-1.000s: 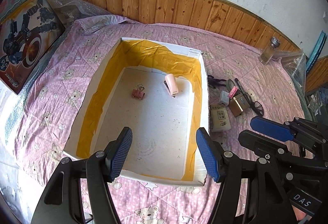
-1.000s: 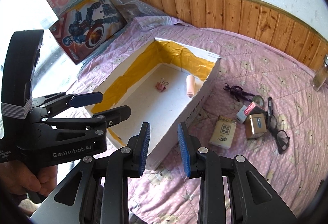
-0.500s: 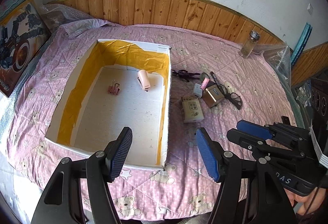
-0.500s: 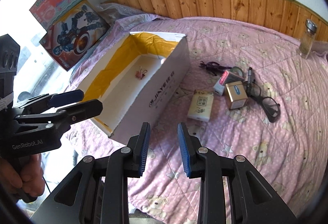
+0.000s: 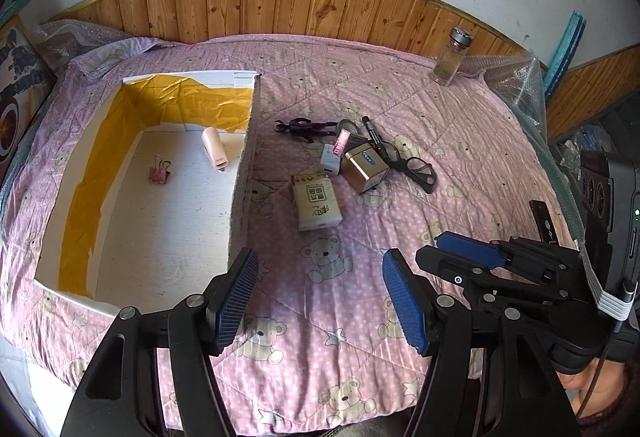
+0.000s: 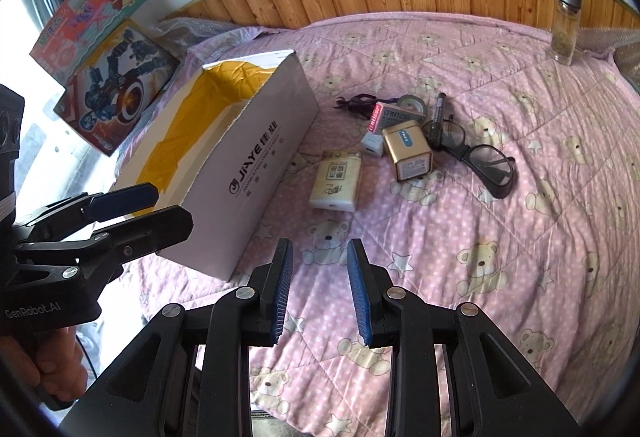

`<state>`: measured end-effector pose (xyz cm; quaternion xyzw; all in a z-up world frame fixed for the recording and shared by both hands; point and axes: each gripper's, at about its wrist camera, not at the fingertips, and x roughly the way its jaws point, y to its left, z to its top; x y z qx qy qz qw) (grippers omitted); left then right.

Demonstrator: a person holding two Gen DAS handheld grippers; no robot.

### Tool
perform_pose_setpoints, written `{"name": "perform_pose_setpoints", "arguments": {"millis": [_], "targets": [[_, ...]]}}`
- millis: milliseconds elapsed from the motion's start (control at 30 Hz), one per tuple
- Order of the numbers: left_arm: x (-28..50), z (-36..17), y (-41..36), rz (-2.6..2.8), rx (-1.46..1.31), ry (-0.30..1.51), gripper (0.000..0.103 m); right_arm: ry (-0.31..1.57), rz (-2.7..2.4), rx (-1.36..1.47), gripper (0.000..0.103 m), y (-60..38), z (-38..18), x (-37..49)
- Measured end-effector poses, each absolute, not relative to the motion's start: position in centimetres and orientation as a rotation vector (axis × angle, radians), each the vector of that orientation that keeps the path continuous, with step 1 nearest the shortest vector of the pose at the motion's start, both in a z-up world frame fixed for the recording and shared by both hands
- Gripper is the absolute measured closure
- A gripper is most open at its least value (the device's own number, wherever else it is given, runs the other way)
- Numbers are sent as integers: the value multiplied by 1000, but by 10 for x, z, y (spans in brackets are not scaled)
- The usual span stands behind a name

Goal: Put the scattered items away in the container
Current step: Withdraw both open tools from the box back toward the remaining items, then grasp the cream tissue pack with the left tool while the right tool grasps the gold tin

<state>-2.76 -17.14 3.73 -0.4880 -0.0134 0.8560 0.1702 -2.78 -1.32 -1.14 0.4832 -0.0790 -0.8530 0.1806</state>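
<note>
Box (image 5: 240, 173) interior shows only in the left view: pink clip (image 5: 159, 173) and stapler (image 5: 215, 153) on its white floor. Both grippers, left (image 5: 316, 297) and right (image 6: 320, 289), hover open and empty above the bed's near edge. Beyond, right of the box, lie tissue pack (image 6: 337, 180), gold tin (image 6: 408, 149) and glasses (image 6: 486, 163).

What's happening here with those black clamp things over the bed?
A person holds a claw in each hand and is tidying loose items into the white box on the pink quilt. Both the left claw and right claw are open and empty, hovering above the quilt. A pink binder clip and a small pink stapler-like thing already lie in the box. A tissue pack, gold tin, glasses, pen and a few small bits lie outside it.
</note>
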Motion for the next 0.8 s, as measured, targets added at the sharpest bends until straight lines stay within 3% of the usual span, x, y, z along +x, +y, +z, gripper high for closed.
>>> {"name": "perform_pose_setpoints", "arguments": {"millis": [800], "targets": [[-92, -43, -112, 2382, -1551, 39, 36, -258, -2410, 1440, 73, 29, -45, -91]]}}
